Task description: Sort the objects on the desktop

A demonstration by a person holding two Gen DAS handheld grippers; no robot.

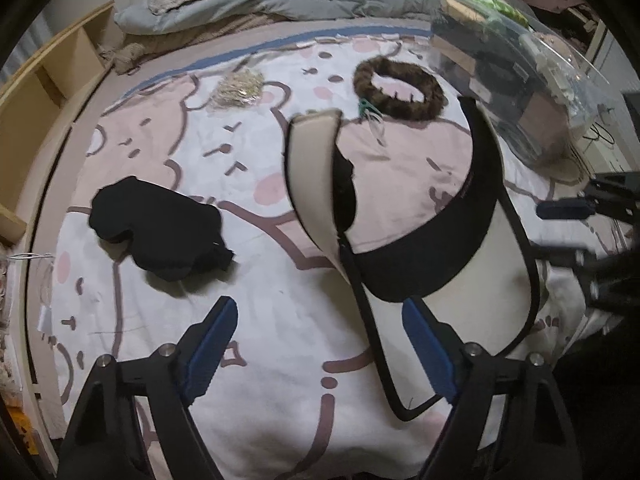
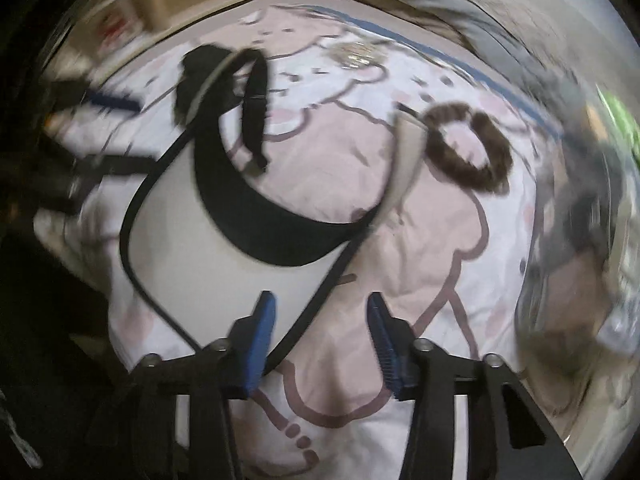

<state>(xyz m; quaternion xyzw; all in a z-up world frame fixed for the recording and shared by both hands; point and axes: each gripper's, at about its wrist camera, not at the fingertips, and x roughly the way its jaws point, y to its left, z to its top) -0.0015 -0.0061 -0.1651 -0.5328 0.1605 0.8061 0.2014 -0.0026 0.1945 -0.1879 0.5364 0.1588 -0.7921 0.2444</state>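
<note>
visor flat on the bedsheet, both grippers empty

the sun visor lies on the cartoon bedsheet. the left gripper gapes wide, nothing gripped. the right gripper stands partly open above the visor's rim, holding nothing.

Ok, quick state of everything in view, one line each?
Left gripper: open, empty, above visor brim.
Right gripper: open, empty.
Visor: lying on bedsheet, strap ends apart.
Eye mask: flat on bedsheet, untouched.
Furry ring: lying flat, untouched.
Clear box: holds items.
</note>
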